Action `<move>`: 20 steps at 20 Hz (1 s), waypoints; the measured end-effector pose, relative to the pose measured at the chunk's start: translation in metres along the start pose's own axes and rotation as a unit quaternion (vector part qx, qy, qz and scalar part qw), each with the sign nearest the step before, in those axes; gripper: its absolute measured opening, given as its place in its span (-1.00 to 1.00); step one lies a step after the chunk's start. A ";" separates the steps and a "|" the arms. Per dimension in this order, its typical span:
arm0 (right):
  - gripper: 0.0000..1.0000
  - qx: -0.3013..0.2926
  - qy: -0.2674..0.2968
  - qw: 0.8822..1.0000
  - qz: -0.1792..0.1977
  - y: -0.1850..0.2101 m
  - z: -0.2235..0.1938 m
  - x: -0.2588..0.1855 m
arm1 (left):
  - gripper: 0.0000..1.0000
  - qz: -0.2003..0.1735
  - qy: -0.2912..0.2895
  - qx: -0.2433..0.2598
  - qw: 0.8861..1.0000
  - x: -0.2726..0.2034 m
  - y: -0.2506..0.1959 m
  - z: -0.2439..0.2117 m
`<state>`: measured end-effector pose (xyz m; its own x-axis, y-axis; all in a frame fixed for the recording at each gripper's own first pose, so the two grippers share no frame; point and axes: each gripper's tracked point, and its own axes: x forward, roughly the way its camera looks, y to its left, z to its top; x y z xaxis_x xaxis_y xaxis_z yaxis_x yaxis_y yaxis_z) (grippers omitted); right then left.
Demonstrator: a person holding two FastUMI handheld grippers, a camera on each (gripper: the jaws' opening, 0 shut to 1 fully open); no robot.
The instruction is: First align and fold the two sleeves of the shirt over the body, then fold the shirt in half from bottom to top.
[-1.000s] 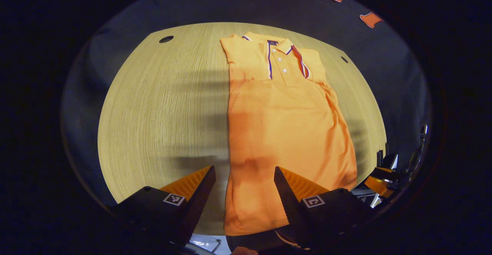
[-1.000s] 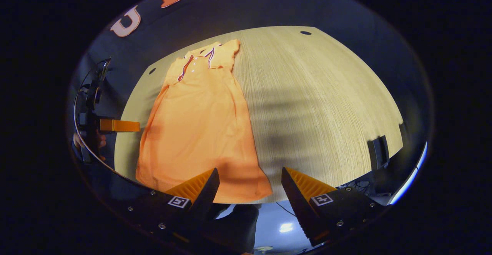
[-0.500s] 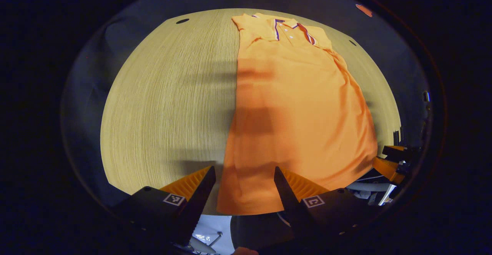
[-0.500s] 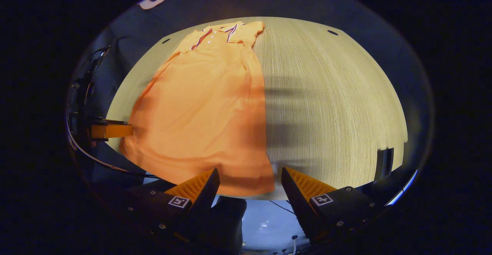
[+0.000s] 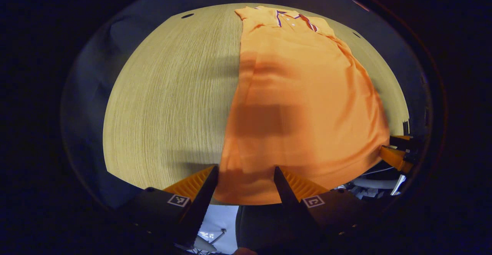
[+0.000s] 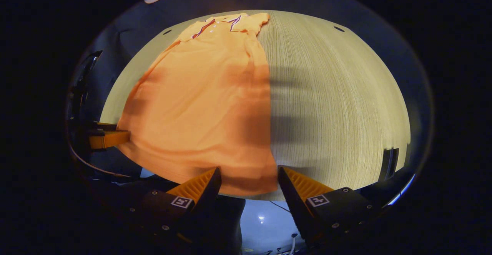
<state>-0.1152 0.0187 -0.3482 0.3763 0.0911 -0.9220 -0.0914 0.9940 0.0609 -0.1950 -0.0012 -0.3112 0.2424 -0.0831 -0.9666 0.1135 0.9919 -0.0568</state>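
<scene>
Shirts: one orange polo shirt (image 5: 303,93), lying flat on the surface with its sleeves already folded in over the body and its collar at the end farthest from both tools.
Surface: one pale wood-grain surface (image 5: 169,101); the shirt's bottom hem lies along its near edge.
Tools: two.
Left tool (image 5: 245,178): fingers wide apart, holding nothing; the hem's corner sits just ahead, in the gap between the fingers.
Right tool (image 6: 249,180): fingers also wide apart and empty; the opposite hem corner lies between its fingers.
Across: in the left gripper view the right tool (image 5: 398,153) shows far to the right, beside the hem.
Holes: two small dark round holes in the surface, one (image 5: 187,15) ahead and left of the left tool, beyond the shirt's collar end.
In the way: nothing lies between either tool and the hem.
Shadows: dark bands fall across the cloth and the surface ahead of each tool.
</scene>
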 end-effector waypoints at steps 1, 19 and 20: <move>0.84 -0.005 0.000 1.000 -0.006 -0.002 0.000 0.001 | 0.82 -0.001 -0.007 0.004 1.000 0.001 0.000 0.000; -0.82 0.062 -0.029 0.994 0.087 0.029 0.022 -0.008 | -0.97 -0.027 -0.049 -0.005 0.998 -0.009 -0.035 0.019; -0.82 0.060 -0.040 0.994 0.087 0.027 0.030 -0.010 | -0.97 -0.028 -0.056 -0.004 0.998 -0.012 -0.036 0.025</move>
<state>-0.0935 0.0465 -0.3258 0.4364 0.2613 -0.8610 -0.0529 0.9627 0.2653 -0.1778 -0.0386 -0.2909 0.3419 -0.1472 -0.9282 0.1225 0.9862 -0.1113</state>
